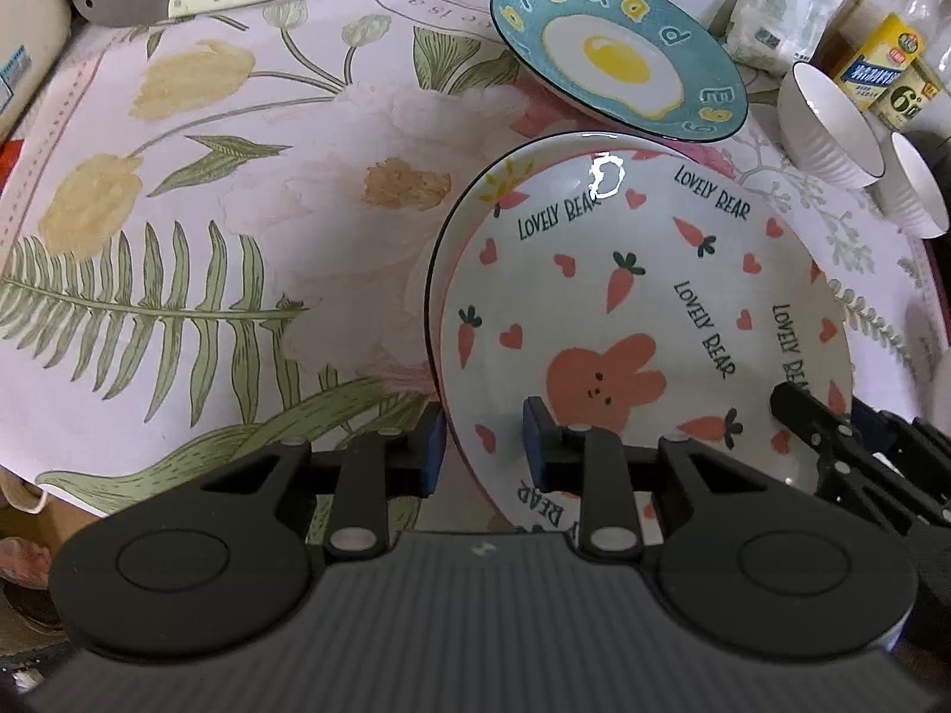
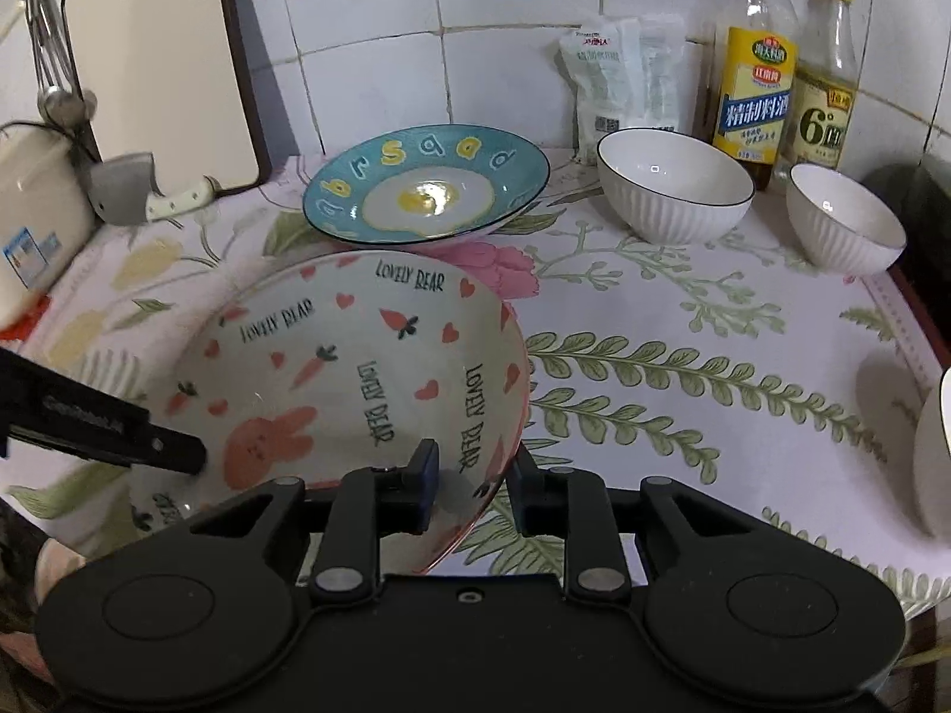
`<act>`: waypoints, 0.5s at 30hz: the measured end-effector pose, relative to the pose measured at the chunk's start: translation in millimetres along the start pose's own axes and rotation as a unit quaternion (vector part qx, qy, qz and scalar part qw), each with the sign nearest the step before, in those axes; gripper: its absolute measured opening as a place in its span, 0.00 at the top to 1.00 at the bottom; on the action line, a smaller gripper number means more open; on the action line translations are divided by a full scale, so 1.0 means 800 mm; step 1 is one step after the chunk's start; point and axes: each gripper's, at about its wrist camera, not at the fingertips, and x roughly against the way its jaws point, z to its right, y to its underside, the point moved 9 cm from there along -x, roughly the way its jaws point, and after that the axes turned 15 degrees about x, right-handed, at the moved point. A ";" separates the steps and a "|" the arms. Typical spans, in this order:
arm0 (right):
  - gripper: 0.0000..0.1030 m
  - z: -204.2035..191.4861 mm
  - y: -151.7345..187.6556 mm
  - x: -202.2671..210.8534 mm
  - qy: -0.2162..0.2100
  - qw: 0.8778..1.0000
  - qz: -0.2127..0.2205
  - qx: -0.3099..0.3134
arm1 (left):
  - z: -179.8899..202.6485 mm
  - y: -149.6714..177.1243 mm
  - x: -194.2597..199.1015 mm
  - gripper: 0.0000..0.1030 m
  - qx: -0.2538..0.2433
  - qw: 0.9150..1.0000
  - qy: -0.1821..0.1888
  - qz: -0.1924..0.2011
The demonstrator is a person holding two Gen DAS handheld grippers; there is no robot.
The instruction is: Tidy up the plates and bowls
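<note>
While both grippers straddle opposite rims of the rabbit plate (image 2: 333,380), which sits near the front edge of the tabletop (image 2: 683,321) tipped up on its right side, the contents run left to right as follows. Cleaver (image 2: 142,193) and cutting board (image 2: 160,59), back left corner, against the tiled wall. Left gripper (image 1: 481,445): jaws narrow, set about the plate's left rim, though whether the pads actually press it cannot be told. Egg plate (image 2: 425,184), just behind the rabbit plate, apparently overlapped by its far rim. Right gripper (image 2: 472,484): jaws narrow, one finger inside the right rim, one outside, with a visible gap at the outer pad. Two white ribbed bowls (image 2: 674,184) (image 2: 844,220), back right, before two bottles (image 2: 755,71). Risk noted: with a grip this loose, the glazed, tilted plate may slide out and knock the egg plate or drop onto the cloth.
</note>
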 end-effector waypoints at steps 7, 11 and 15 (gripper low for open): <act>0.72 0.003 0.003 -0.008 0.002 1.000 0.004 0.004 | 0.000 0.000 -0.003 0.75 0.000 1.000 0.004 0.002; 0.72 0.006 0.003 -0.007 -0.009 1.000 0.008 0.000 | -0.001 -0.001 0.000 0.75 -0.005 1.000 0.001 0.004; 0.72 0.023 -0.006 0.020 -0.011 0.998 0.057 0.006 | -0.005 -0.014 0.027 0.75 -0.015 0.999 0.005 0.030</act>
